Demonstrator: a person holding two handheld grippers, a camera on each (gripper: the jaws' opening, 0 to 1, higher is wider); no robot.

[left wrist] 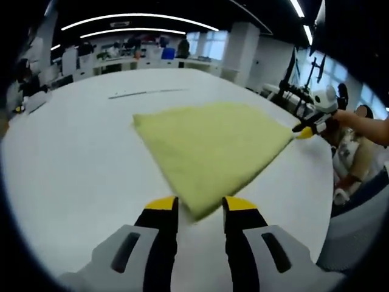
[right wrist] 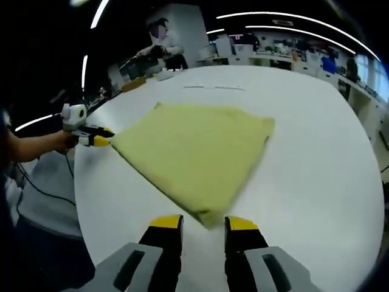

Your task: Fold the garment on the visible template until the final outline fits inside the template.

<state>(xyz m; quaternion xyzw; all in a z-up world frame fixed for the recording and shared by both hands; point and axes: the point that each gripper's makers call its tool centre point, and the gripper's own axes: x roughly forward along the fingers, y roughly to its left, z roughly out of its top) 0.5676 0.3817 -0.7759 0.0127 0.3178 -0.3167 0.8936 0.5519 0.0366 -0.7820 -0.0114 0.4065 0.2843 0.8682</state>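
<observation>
A yellow-green garment (left wrist: 213, 149) lies folded into a flat, roughly triangular shape on the white table (left wrist: 73, 170). My left gripper (left wrist: 200, 204) is open, and the garment's near corner lies just ahead of its yellow-tipped jaws. My right gripper (left wrist: 306, 130) sits at the garment's far right corner, held by a hand. In the right gripper view the garment (right wrist: 194, 152) points one corner at my open right gripper (right wrist: 203, 222). There my left gripper (right wrist: 100, 140) touches the cloth's left corner. Whether either corner lies between the jaws is unclear.
A thin dark line (left wrist: 146, 92) is marked on the table beyond the garment, also seen as the line (right wrist: 213, 87). The table's edge (right wrist: 82, 182) runs close on the left. A person (right wrist: 161, 39) stands at the far end. Desks and equipment line the background.
</observation>
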